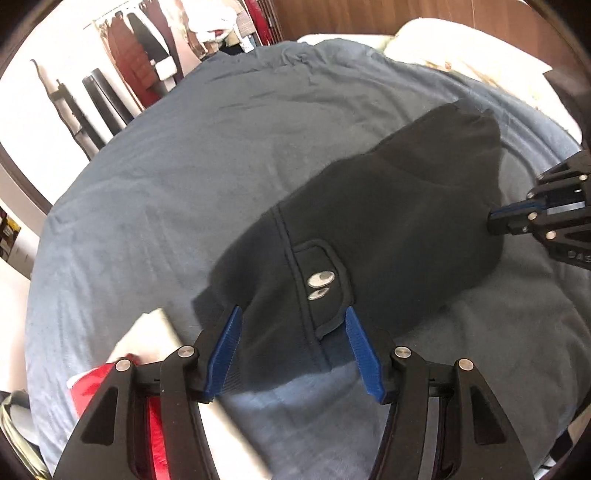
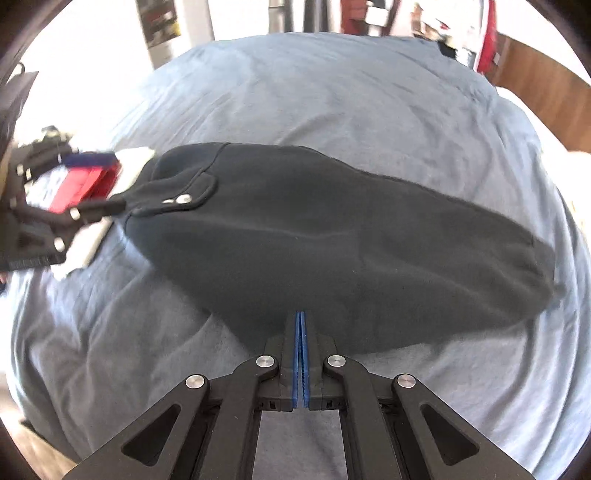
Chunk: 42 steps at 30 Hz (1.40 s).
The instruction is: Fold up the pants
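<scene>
Black pants [image 1: 373,229] lie folded lengthwise on a blue bedspread [image 1: 177,184]; a pocket flap with two metal snaps [image 1: 320,284] faces up. My left gripper [image 1: 295,325] is open, its blue pads on either side of the pants' near end by the flap. My right gripper [image 2: 300,317] is shut on the pants' long edge [image 2: 332,240], its blue pads pressed together. The right gripper also shows at the right edge of the left wrist view [image 1: 495,221]. The left gripper shows at the left in the right wrist view [image 2: 110,184], by the pocket flap [image 2: 177,199].
A red and white item [image 1: 110,384] lies on the bed by my left gripper. Pillows [image 1: 461,48] and a wooden headboard [image 1: 369,14] are at the far end. A clothes rack [image 1: 140,55] stands beyond the bed's left side.
</scene>
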Each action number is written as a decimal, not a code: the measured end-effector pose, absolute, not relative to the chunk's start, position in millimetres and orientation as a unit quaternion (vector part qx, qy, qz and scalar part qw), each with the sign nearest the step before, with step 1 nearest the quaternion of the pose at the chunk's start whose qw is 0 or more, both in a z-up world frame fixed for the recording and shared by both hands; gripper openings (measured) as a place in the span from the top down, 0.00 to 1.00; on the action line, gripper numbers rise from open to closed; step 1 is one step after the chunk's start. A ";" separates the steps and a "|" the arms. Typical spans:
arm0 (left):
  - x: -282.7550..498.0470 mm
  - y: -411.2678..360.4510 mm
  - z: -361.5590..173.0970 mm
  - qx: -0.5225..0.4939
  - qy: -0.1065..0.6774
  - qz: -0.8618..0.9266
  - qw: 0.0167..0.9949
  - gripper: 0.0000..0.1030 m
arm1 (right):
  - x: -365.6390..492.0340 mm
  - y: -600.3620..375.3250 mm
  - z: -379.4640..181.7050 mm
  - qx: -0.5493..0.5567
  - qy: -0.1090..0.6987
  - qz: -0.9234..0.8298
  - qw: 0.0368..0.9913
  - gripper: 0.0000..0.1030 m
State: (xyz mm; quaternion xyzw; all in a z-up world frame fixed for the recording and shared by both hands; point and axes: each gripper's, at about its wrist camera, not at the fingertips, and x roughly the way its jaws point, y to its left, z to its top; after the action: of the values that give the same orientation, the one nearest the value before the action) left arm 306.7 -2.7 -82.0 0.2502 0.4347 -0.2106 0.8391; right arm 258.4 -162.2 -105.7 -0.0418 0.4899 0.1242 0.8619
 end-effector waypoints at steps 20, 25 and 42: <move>310.3 11.8 -61.9 0.310 0.413 -0.114 0.849 0.35 | 247.1 -182.9 -119.2 -0.005 0.513 0.016 0.858 0.71; 305.0 -28.9 -13.6 0.306 0.365 -0.190 0.859 0.33 | 226.6 -213.9 -72.8 0.040 0.446 -0.026 0.894 0.57; 403.0 -291.9 -8.4 0.308 0.326 -0.484 0.752 0.33 | 229.5 -385.9 -63.7 0.271 0.312 -0.190 0.891 0.57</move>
State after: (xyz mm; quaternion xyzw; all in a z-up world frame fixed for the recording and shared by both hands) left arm 403.0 -291.9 -8.4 0.3081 0.3255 -0.4837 0.7518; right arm 229.5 -385.9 -63.7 0.2710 0.3122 -0.1901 0.8905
